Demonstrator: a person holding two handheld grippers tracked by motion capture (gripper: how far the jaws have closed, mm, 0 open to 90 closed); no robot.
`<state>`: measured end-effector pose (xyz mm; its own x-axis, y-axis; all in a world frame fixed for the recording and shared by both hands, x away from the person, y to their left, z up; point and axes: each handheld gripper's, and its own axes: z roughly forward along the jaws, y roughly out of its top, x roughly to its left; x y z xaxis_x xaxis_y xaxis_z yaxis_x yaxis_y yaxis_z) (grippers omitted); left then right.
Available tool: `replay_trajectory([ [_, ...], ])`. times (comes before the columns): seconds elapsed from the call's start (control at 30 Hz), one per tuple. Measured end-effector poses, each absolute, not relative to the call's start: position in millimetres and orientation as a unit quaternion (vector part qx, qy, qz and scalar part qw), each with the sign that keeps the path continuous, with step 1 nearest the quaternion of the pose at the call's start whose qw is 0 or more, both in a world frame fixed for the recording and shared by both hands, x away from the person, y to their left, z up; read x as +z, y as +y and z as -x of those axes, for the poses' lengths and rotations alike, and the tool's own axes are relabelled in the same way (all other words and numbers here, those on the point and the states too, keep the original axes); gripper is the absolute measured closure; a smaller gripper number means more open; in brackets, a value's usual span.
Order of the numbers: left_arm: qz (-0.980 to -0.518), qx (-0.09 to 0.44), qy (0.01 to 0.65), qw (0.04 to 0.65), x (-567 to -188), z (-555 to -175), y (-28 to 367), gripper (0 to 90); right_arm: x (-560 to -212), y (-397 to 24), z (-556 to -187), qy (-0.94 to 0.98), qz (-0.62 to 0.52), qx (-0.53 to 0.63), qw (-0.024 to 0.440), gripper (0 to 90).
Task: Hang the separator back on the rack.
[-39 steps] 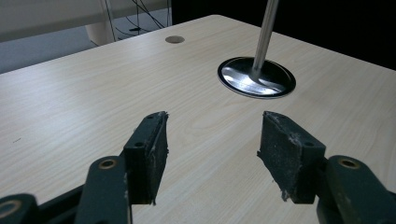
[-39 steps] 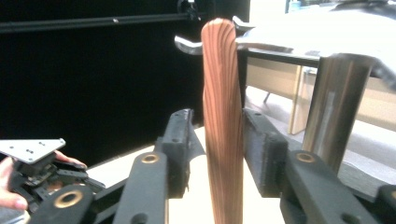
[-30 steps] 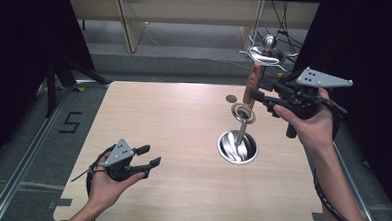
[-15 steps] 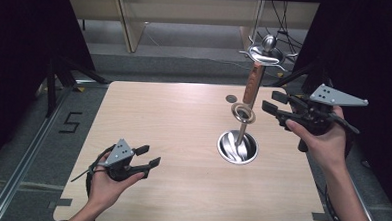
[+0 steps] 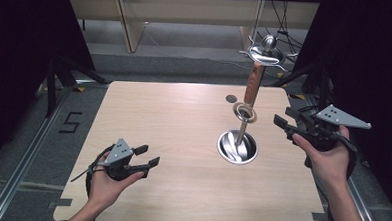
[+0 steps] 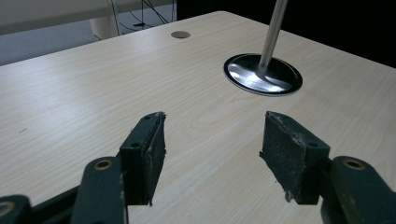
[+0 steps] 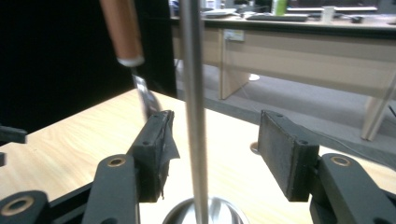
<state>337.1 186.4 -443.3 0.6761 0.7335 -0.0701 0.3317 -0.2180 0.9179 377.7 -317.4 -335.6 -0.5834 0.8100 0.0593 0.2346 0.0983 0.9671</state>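
A metal stand rises from a round shiny base right of the table's middle, with its thin pole upright. A wooden-handled utensil hangs from the hooks at the top, a metal ring at its lower end. My right gripper is to the right of the stand, apart from it. Its jaws have just been opening and hold nothing; the pole stands farther off, in line with the gap. My left gripper rests open and empty near the front left.
A small dark disc lies on the wooden table behind the stand. Dark curtains flank both sides. Desks and cables sit beyond the far edge. The table's right edge runs just under my right hand.
My right gripper has drawn back from the wooden handle, moving right and down, with its jaws spreading wider. The utensil stays hanging on the stand. The left gripper has not moved.
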Motion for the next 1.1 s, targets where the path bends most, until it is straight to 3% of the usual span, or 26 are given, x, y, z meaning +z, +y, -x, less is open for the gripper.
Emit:
replay_trajectory([
  [0.37, -0.750, 0.184, 0.362, 0.521, -445.7, -338.7, 186.8, 38.2, -382.7, -343.0, -377.3, 0.671, -0.455, 0.516, 0.277, 46.1],
  [0.83, -0.749, 0.171, 0.374, 0.519, -449.6, -341.8, 190.2, 37.7, -438.2, -357.9, -385.9, 0.678, -0.519, 0.459, 0.246, 43.6],
  [1.1, -0.759, 0.152, 0.370, 0.514, -453.3, -343.2, 186.1, 37.7, -446.5, -356.4, -381.8, 0.678, -0.536, 0.445, 0.234, 42.8],
])
